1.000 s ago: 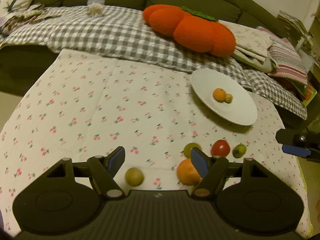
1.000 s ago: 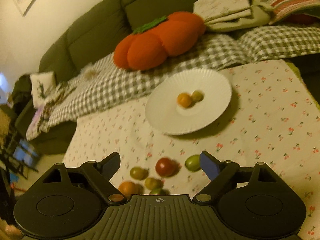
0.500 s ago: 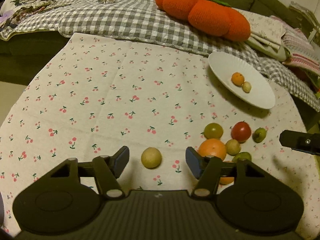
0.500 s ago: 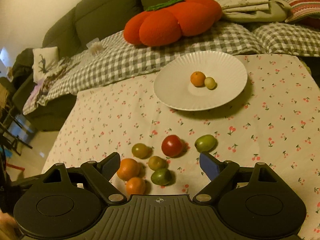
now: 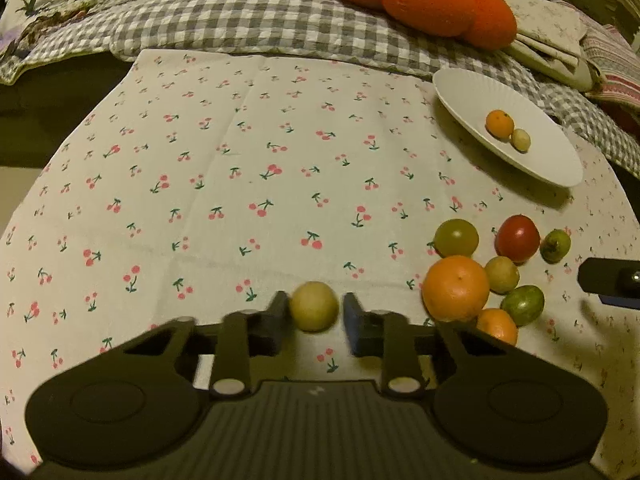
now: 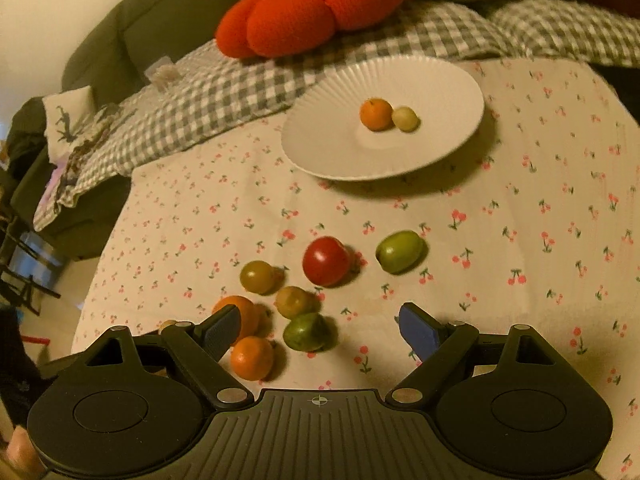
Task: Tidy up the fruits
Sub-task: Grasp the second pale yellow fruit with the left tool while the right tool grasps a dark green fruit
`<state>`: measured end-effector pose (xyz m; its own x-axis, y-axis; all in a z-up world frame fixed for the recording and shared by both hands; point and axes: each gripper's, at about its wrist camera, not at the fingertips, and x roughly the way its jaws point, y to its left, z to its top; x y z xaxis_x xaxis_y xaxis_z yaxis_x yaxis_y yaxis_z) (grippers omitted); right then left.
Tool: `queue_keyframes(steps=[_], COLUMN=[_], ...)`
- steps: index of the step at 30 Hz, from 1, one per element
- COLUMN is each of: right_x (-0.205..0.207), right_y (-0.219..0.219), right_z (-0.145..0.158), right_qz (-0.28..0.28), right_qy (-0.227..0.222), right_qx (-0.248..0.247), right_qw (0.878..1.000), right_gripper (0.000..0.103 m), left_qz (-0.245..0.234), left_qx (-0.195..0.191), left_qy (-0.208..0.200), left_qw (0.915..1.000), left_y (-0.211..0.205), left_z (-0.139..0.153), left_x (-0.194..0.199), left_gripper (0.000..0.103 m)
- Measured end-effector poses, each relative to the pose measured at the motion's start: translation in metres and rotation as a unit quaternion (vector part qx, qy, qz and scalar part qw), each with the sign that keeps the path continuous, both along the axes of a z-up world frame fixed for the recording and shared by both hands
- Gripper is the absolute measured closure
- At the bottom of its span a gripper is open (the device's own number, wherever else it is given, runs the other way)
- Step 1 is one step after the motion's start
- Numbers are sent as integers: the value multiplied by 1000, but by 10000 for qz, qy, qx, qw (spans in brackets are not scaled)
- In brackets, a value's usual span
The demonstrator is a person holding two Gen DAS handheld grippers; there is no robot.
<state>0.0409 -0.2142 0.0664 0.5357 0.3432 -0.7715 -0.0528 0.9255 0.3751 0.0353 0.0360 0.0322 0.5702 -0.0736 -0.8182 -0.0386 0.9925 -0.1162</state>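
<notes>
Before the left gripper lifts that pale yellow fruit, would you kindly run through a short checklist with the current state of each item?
1. Pale yellow fruit sits between the left gripper fingers: ok.
2. Fingers firmly clamped on it: cannot tell; narrow gaps seem to remain and the fingers are blurred.
3. Fruit apart from the large orange and the cluster: ok.
4. White plate has bare space beside its small orange and pale fruit: ok.
5. Right gripper open, holding nothing: ok.
</notes>
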Motion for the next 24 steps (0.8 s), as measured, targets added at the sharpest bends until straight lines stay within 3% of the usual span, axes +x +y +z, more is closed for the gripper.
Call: queue_keyframes(steps=[7,12,24], right_x=[4,5,8], right_y=[-1,5,19], right_z=[-11,-17,-33], right_qz=[-58,-3,57], right_qy=[136,173,302], right_qx=[64,-1,34], right_qw=[9999,9999,9995], right_gripper=[23,44,52], left_qz=[36,17,-86], left_qx=[-18,66,-6], left_qy=[-109,-280,-355], left_qw=[9999,9996,9993], left_y=[-1,-3,-8], left_z=[8,18,24], left_x=[-4,-10,-13], left_gripper=[79,79,79])
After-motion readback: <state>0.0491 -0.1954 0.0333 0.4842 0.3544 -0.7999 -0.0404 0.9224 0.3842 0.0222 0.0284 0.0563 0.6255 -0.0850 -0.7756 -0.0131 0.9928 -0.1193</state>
